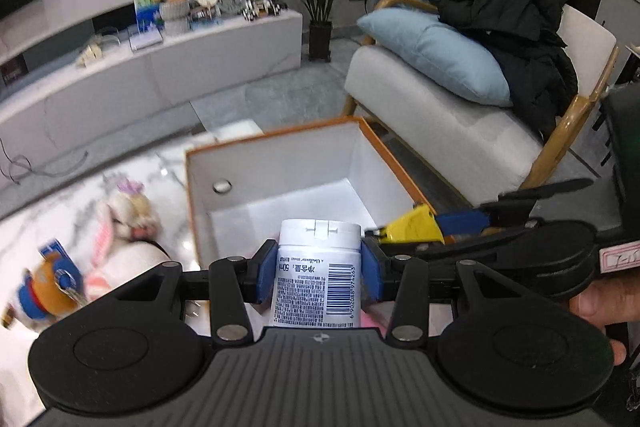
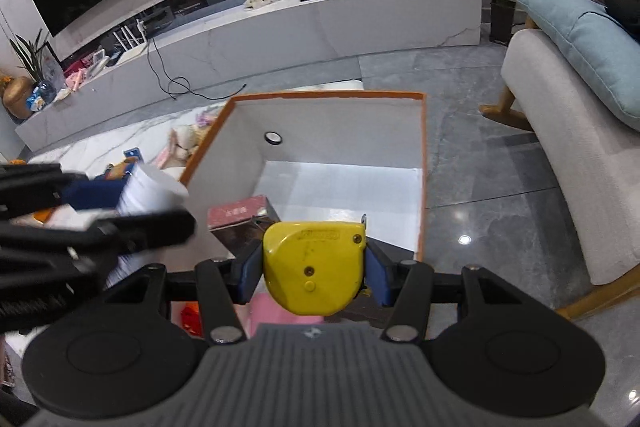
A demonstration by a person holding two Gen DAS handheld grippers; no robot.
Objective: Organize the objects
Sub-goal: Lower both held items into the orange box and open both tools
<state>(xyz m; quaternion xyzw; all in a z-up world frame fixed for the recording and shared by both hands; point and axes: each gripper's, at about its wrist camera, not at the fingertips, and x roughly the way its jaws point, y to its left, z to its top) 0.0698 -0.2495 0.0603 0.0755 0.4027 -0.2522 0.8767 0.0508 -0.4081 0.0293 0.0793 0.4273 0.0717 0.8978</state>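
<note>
Two items in hand — left tongs (image 1: 319, 269) pinching the white bottle (image 1: 318, 267), right tongs (image 2: 314, 273) pinching the yellow tape measure (image 2: 314, 267). Orange-rimmed box (image 2: 420, 163) holds little yet, and plush toys (image 1: 120, 223) wait on the counter (image 1: 172, 163).

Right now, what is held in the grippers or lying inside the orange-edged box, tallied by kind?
White bottle, in the left gripper: 1
Yellow tape measure, in the right gripper: 1
Dark red carton inside the box: 1
Total: 3
</note>
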